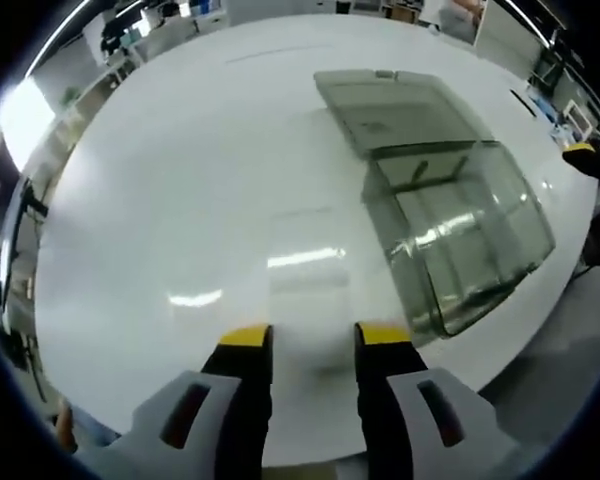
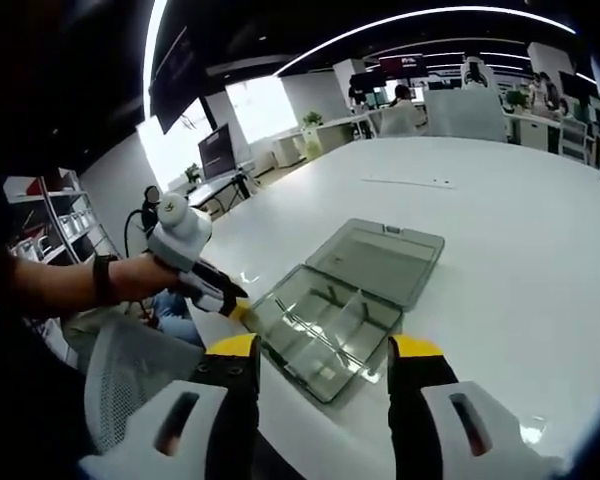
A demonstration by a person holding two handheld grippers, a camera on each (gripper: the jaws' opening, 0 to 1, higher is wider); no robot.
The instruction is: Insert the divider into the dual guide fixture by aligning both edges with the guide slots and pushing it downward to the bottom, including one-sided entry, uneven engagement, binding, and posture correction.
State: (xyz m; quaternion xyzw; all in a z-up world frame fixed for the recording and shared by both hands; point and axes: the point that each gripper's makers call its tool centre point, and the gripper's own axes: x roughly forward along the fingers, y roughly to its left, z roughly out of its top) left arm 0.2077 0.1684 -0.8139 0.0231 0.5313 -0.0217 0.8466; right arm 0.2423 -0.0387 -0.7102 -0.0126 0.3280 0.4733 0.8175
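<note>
Divider [image 1: 305,262] — that clear sheet lies flat on the white table [image 1: 160,200], dead ahead of your left gripper [image 1: 313,338]. Your left jaws stand apart with nothing between them, and the sheet's near edge sits just past the tips, its long axis running straight away from you. To its right sits the smoky clear box [image 1: 460,240], lid [image 1: 400,105] thrown back, the fixture as I judge it. Your right gripper [image 2: 322,350] hovers off the table's edge, jaws wide and empty, looking in at the box [image 2: 325,320]; your left gripper [image 2: 220,295] shows there too, low by the box's corner. The left is clearly nearer the sheet, so the pickup looks like its job.
</note>
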